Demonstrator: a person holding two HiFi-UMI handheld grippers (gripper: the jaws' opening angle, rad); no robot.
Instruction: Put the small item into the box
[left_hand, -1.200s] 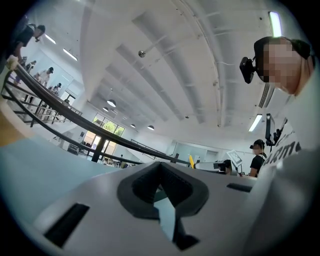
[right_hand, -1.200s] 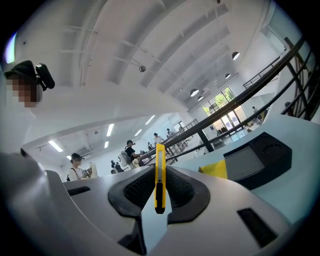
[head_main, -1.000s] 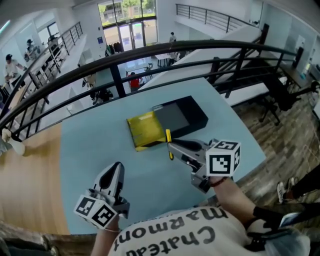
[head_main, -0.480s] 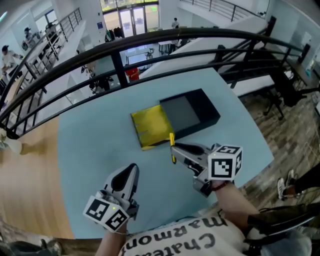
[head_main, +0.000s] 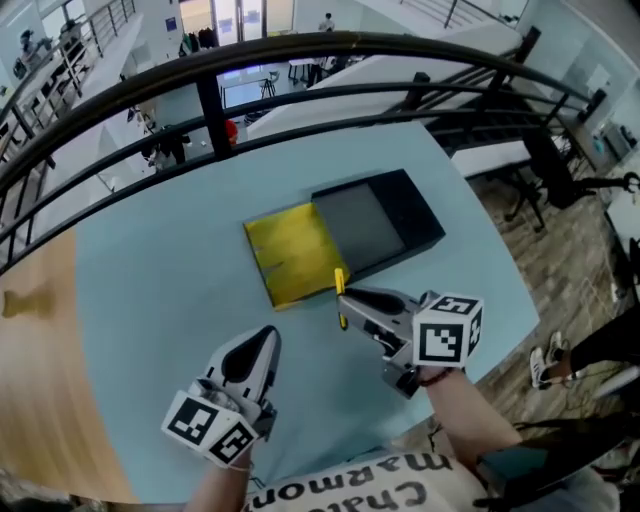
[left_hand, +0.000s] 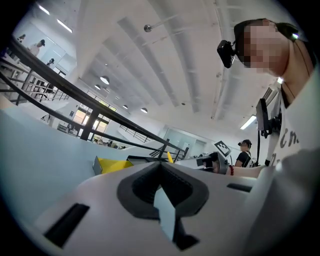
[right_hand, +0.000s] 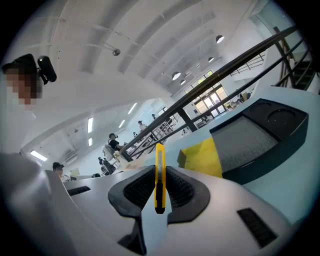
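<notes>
A slim yellow utility knife (head_main: 340, 297) (right_hand: 159, 172) is clamped upright between the jaws of my right gripper (head_main: 349, 300), just short of the box's near edge. The open black box (head_main: 380, 222) (right_hand: 260, 137) lies on the light blue table, its yellow lid (head_main: 290, 254) (right_hand: 202, 157) flat beside it on the left. The box's grey inside looks bare. My left gripper (head_main: 258, 345) hovers low over the table nearer the person, jaws shut with nothing between them. In the left gripper view the lid (left_hand: 112, 164) and the knife (left_hand: 170, 157) show far ahead.
The light blue table (head_main: 160, 290) ends at a black railing (head_main: 300, 60) beyond the box, with a drop to a lower floor behind. A wooden surface (head_main: 30, 380) adjoins the table at the left. The table's right edge (head_main: 500, 290) runs near the right gripper.
The view has shifted a little; both grippers keep nearly the same places. The right gripper still holds the knife just before the lid and box.
</notes>
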